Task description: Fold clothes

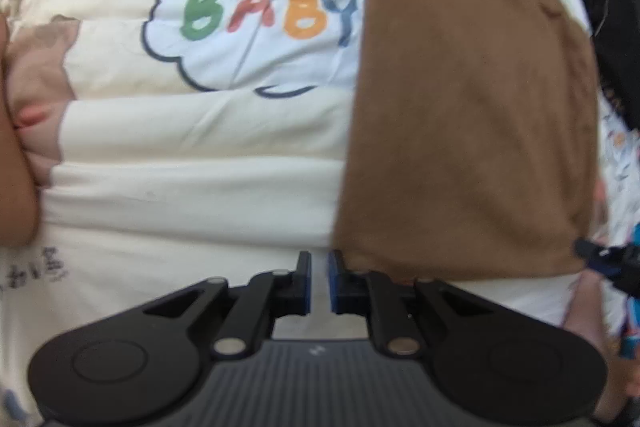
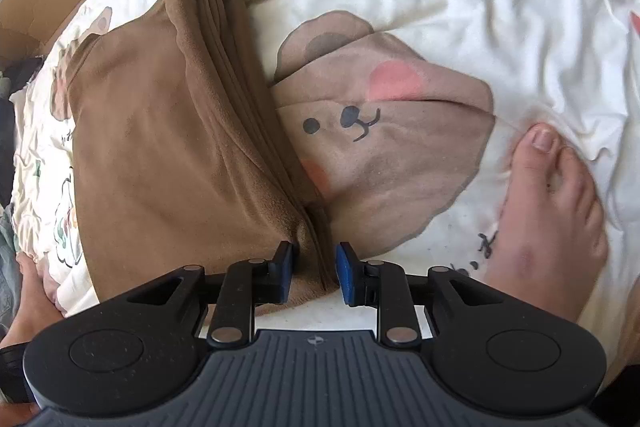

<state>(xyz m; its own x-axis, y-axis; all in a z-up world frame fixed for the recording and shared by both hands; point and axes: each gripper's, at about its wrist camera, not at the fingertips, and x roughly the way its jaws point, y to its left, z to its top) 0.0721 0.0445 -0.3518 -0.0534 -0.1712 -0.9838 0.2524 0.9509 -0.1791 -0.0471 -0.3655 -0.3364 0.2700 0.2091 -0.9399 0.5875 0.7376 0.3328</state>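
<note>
The brown garment (image 2: 168, 147) lies folded on a cream bed sheet (image 2: 460, 39) printed with cartoon figures. In the right wrist view the garment shows a stacked, layered fold edge running diagonally from upper left down toward the right gripper (image 2: 315, 277). The lower corner of that fold edge sits directly between the jaws; the jaws stand apart with blue pads on either side of the cloth, and the left pad appears to touch the fabric while a visible gap remains at the right pad. A printed bear face (image 2: 380, 131) on the sheet lies just beside the garment's fold edge, to its right. A bare foot (image 2: 552, 219) rests on the sheet to the right of the gripper, well clear of the garment. In the left wrist view the same garment (image 1: 472, 115) occupies the right half of the frame as a flat brown panel. The left gripper (image 1: 319, 283) sits at the garment's near left corner; its jaws are drawn narrow with a slim gap between the blue pads, and only cream sheet shows in that gap. The brown hem lies just beside the right-hand finger, overlapping its outer side. A cloud print reading "BABY" (image 1: 260, 19) lies on the sheet left of the garment.
</note>
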